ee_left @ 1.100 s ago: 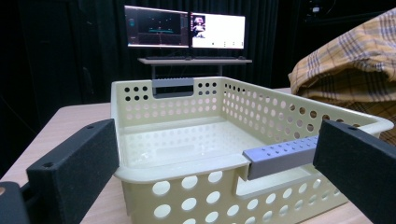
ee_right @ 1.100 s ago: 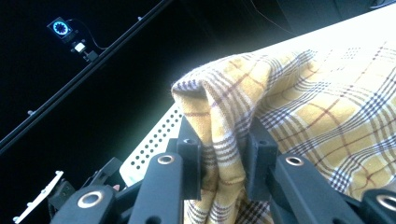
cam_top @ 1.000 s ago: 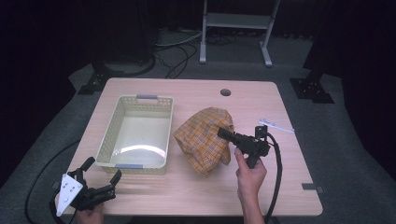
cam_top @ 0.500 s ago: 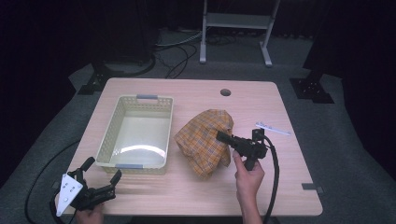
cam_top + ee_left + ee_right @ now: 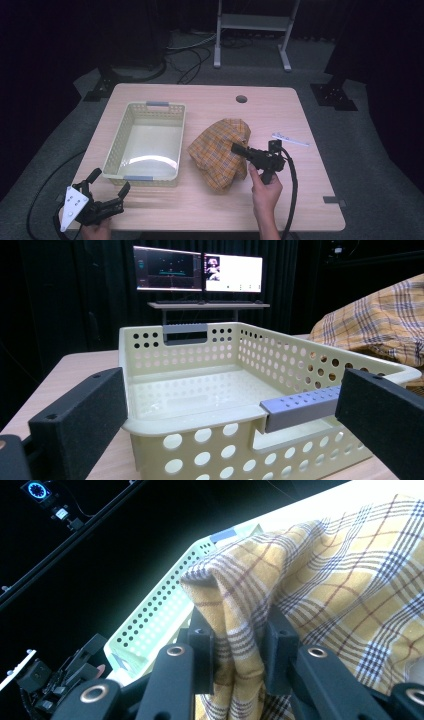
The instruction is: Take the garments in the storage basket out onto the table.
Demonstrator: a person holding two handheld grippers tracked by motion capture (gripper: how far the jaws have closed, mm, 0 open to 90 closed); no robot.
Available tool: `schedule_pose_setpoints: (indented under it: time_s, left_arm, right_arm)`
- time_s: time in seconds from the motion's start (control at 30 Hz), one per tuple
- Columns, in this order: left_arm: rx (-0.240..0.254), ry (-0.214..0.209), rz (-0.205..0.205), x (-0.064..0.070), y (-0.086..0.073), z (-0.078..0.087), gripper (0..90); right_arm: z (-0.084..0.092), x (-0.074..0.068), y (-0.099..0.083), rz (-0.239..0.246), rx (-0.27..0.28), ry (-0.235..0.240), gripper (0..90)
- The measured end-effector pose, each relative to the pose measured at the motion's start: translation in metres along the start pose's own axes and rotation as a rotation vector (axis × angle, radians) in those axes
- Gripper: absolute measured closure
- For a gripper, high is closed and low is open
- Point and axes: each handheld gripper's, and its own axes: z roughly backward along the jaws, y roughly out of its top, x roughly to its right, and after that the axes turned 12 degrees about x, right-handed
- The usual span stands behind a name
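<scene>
Gripping a fold of yellow plaid cloth [image 5: 320,595], the right gripper [image 5: 240,650] has its two black jaws pinched close together with the fabric bunched between them. On the wooden table [image 5: 210,210], seen from the high view, that cloth [image 5: 220,150] lies in a rumpled heap just right of a cream perforated basket [image 5: 122,150], and the right gripper [image 5: 237,148] meets its right side. At the near left corner of the table, the left gripper [image 5: 107,184] rests with its jaws spread wide, holding nothing. Its own view looks across the basket [image 5: 210,385] toward the cloth [image 5: 380,320] beyond.
</scene>
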Motion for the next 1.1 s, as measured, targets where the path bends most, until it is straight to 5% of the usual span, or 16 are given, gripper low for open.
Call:
schedule_pose_setpoints:
  time_s: [1.1]
  left_arm:
    - [0.000,0.000,-0.001,0.000,0.000,0.000,0.1]
  right_arm:
    - [0.002,0.011,-0.010,0.009,-0.028,0.000,61.6]
